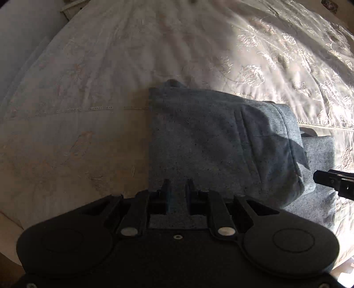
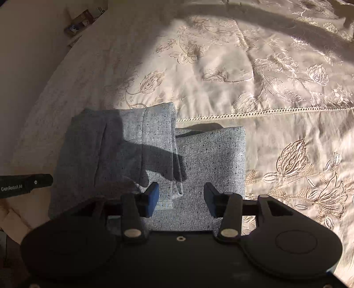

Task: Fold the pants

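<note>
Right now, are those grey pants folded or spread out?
Folded: the grey pants lie in a compact stack, one layer doubled over another, on the embroidered bedspread.

One pair of speckled grey-blue woven pants (image 2: 141, 155) lies folded in two stepped layers just ahead of both tongs. One cream bedspread embroidered with flowers (image 2: 276, 93) lies beneath it. Two black two-finger tongs show: the left tongs (image 1: 178, 188) and the right tongs (image 2: 181, 197), each with two fingers.

A cream embroidered bedspread (image 2: 276, 93); perhaps a shelf (image 2: 81, 21) beyond.
</note>
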